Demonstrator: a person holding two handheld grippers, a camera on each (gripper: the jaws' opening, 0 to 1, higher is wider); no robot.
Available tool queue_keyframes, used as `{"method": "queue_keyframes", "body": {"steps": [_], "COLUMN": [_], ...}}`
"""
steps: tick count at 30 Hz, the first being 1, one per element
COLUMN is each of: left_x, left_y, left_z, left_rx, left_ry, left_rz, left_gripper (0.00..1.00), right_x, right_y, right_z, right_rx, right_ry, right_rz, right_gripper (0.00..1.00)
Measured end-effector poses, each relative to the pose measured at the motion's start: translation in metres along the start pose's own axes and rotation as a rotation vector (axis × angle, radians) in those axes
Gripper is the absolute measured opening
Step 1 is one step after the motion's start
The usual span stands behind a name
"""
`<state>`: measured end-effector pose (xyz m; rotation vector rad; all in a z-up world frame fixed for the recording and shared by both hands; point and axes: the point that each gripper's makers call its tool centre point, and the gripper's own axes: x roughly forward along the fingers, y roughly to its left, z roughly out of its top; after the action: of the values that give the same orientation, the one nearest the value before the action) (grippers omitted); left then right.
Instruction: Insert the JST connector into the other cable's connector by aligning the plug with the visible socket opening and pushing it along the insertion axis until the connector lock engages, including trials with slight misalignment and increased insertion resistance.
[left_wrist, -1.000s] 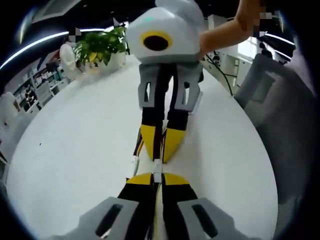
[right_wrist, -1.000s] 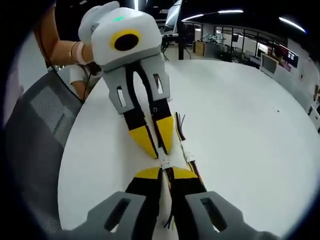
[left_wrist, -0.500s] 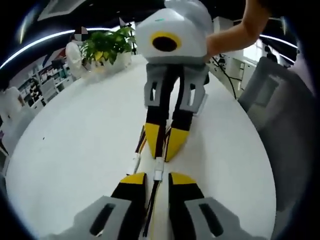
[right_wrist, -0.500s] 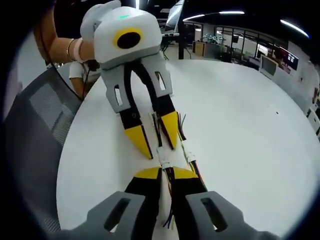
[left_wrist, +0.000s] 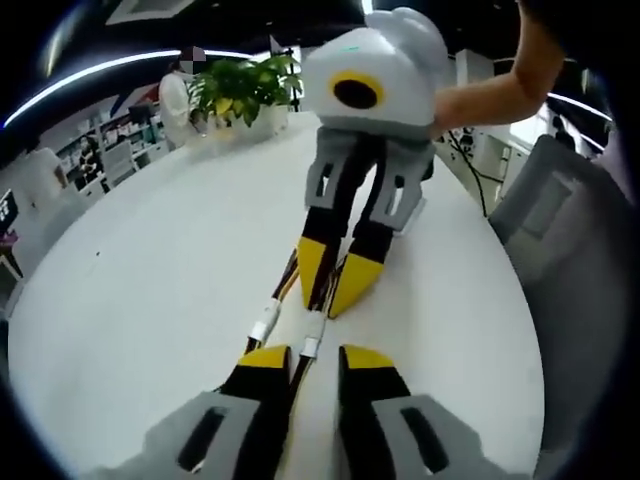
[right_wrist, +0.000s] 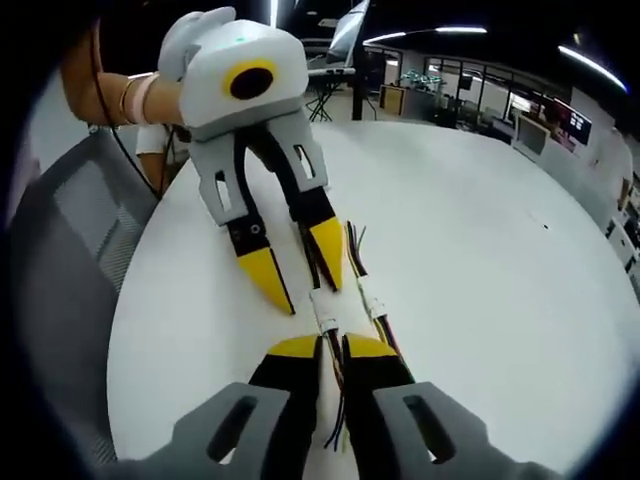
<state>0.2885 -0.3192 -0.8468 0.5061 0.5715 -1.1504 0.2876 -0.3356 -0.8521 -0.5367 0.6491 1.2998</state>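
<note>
Left gripper (right_wrist: 295, 272) has spread its jaws and let go since a second ago; right gripper (right_wrist: 333, 350) stays clamped on the cable. Mated JST connector (right_wrist: 325, 315) lies between both sets of yellow tips, so this looks like the release step; next, right lets go. Lock engagement too small to tell. A spare connector (right_wrist: 372, 300) sits just beside.

Colour-wise it's pretty simple: the table (left_wrist: 150, 270) is plain white, no pattern at all. Both grippers have black jaws with bright yellow tips on grey brackets, left gripper (left_wrist: 305, 358) and right gripper (right_wrist: 333, 347) alike. The mated connector (right_wrist: 325, 312) is white, same as the second one (right_wrist: 372, 301) beside it, with black, red and yellow wires. Leafy green plant (left_wrist: 240, 88) in a white pot. The chair (right_wrist: 70, 250) is grey mesh.
</note>
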Motion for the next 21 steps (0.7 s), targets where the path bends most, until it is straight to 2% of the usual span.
{"method": "queue_keyframes", "body": {"steps": [6, 9, 15, 18, 21], "left_x": [-0.004, -0.009, -0.021, -0.027, -0.034], "left_y": [0.004, 0.004, 0.003, 0.001, -0.004], "left_z": [-0.001, 0.004, 0.015, 0.019, 0.025], "left_rx": [0.019, 0.007, -0.023, -0.053, -0.047], "left_ry": [0.052, 0.044, 0.028, 0.038, 0.023], "left_rz": [0.043, 0.055, 0.076, 0.094, 0.123], "left_gripper": [0.23, 0.23, 0.23, 0.25, 0.26], "right_x": [-0.011, -0.02, -0.031, -0.036, -0.04], "right_y": [-0.002, -0.001, 0.006, 0.012, 0.018], "right_z": [-0.009, -0.006, 0.001, 0.008, 0.012], "right_rx": [0.025, 0.058, 0.068, 0.094, 0.101], "right_ry": [0.027, -0.004, -0.021, -0.054, -0.066], "right_rz": [-0.05, -0.081, -0.11, -0.108, -0.113], "right_gripper": [0.07, 0.07, 0.09, 0.11, 0.11]}}
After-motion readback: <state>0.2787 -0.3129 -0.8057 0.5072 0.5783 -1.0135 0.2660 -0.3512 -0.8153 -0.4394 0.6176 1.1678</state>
